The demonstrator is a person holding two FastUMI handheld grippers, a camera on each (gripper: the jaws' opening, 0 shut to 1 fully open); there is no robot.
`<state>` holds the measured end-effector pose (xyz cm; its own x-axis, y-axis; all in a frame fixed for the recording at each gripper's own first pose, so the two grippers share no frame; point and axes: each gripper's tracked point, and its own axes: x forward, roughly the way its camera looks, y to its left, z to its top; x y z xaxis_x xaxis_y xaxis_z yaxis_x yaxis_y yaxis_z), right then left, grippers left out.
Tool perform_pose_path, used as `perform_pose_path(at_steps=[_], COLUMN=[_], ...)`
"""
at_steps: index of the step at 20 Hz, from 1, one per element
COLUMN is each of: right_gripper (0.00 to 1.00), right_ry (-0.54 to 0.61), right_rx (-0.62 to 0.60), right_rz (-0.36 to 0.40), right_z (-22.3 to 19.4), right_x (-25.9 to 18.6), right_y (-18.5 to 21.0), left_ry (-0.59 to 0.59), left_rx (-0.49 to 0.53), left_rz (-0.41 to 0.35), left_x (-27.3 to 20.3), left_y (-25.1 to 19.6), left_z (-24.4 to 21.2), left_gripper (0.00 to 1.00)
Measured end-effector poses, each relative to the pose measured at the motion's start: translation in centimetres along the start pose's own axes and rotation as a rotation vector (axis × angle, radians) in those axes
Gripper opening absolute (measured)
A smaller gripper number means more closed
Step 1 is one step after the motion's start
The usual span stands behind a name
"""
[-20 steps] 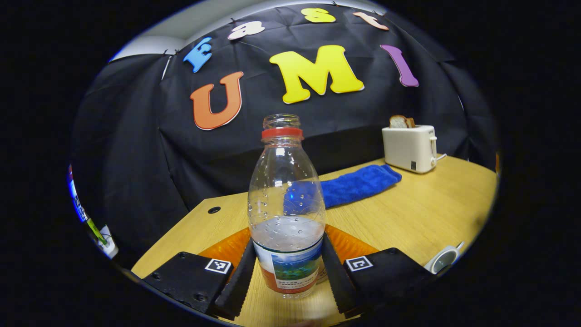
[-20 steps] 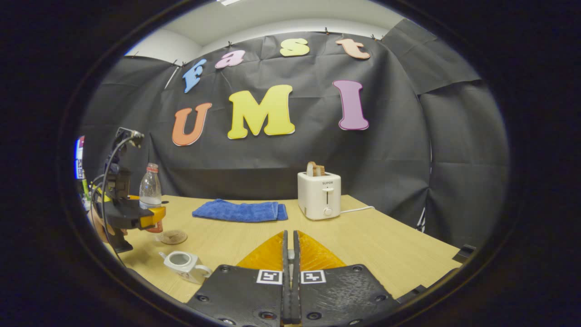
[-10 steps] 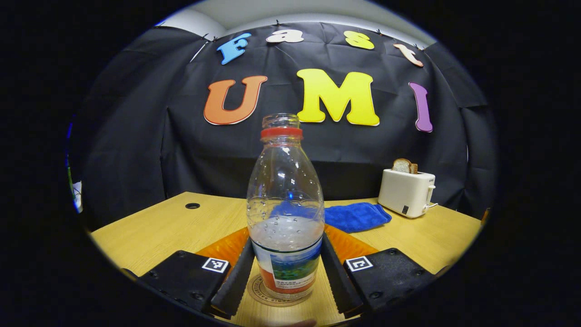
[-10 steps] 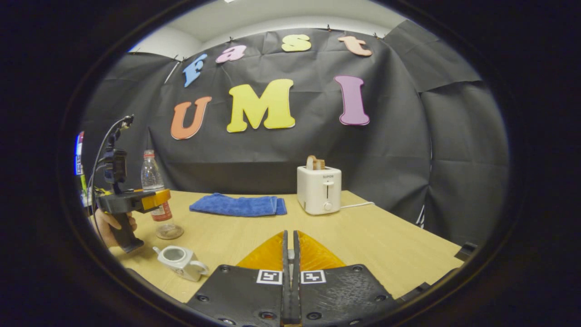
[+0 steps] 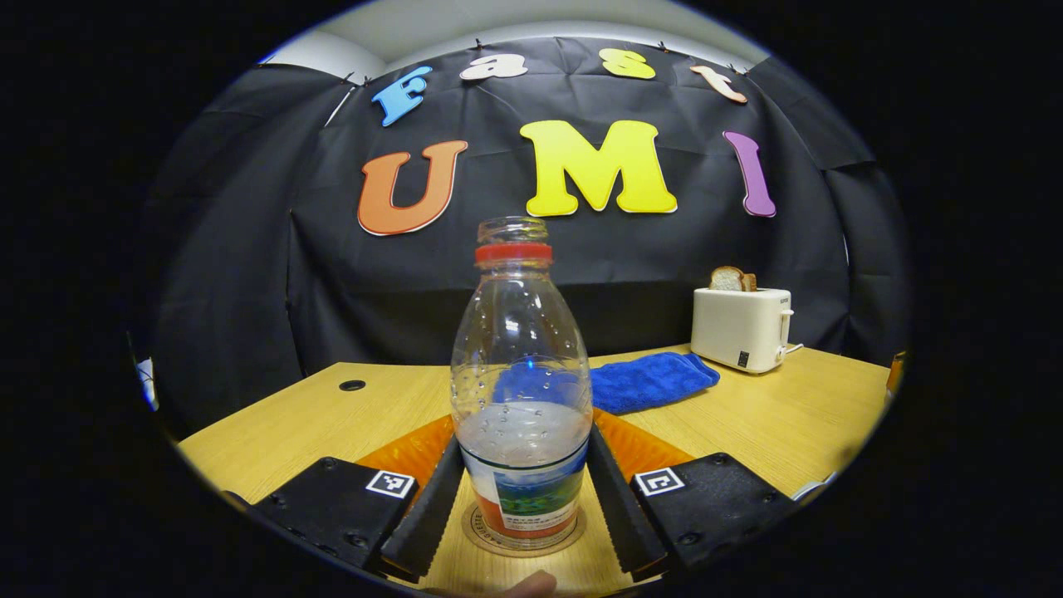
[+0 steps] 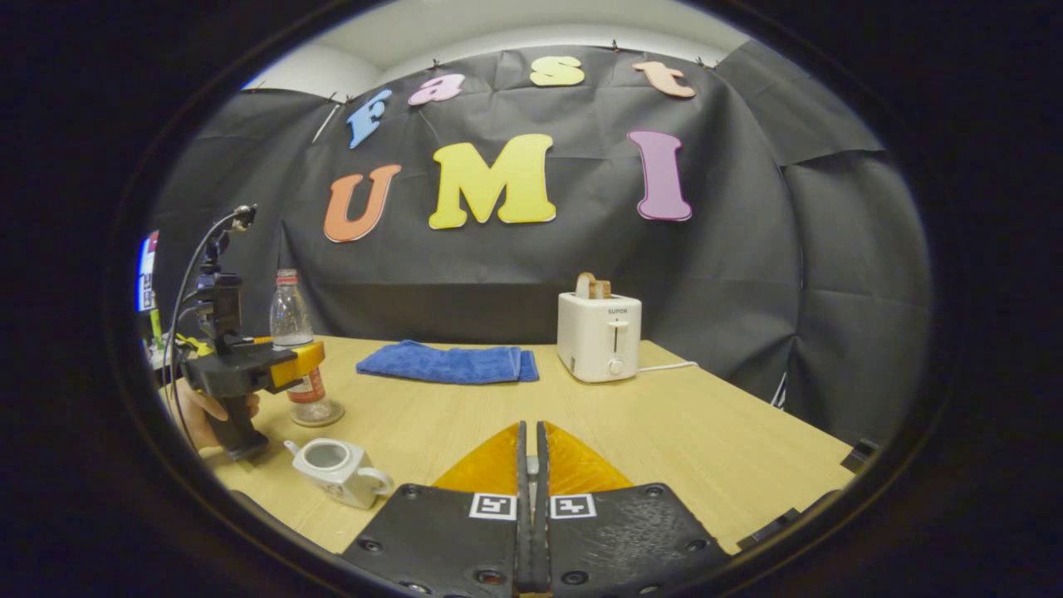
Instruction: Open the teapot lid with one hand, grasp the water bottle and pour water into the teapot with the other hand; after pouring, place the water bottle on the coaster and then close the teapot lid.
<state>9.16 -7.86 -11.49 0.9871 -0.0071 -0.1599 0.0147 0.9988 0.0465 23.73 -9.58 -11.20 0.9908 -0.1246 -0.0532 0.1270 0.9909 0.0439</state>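
Left gripper view: your left claw (image 5: 523,515) is grasping the water bottle (image 5: 521,390), a finger pressing on each side of the label, and the bottle is standing upright on the coaster (image 5: 523,540) at 6 o'clock.
Bottle: it is holding water to just above the label and is carrying no cap.
Tabletop (image 5: 332,415): a blue towel (image 5: 648,380) is lying at 3 o'clock of the bottle, with a toaster (image 5: 739,328) beyond it.
Right gripper view: your right claw (image 6: 530,465) is sitting clenched, fingers together; I cannot tell whether anything is between them.
Teapot (image 6: 336,469): it is sitting at 9 o'clock of that claw, mouth open, lid off, near the coaster.
Left claw from here: it is showing at 9 o'clock, a hand (image 6: 195,411) gripping its handle.
Done, judging by this: lid off, pouring likely finished, bottle resting on the coaster.
Left: you are yet to let go of the bottle and close the teapot.
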Motion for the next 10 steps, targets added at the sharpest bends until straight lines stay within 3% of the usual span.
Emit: perform_pose_path(at_steps=[3, 4, 10], right_gripper=[0.0, 0.0, 0.0], right_ry=[-0.007, -0.005, -0.002], right_rx=[-0.005, -0.005, -0.012], right_rz=[-0.001, -0.001, 0.006], right_z=[0.0, 0.0, -0.3], right_x=[-0.1, -0.1, -0.1], right_y=[0.0, 0.0, 0.6], left_ry=[-0.006, -0.017, -0.001], left_rx=[0.007, 0.009, 0.013], left_rz=[0.026, 0.02, -0.004], left_x=[-0.3, -0.4, -1.0], left_y=[0.5, 0.4, -0.2], left_z=[0.2, 0.4, -0.7], left_gripper=[0.88, 0.98, 0.98])
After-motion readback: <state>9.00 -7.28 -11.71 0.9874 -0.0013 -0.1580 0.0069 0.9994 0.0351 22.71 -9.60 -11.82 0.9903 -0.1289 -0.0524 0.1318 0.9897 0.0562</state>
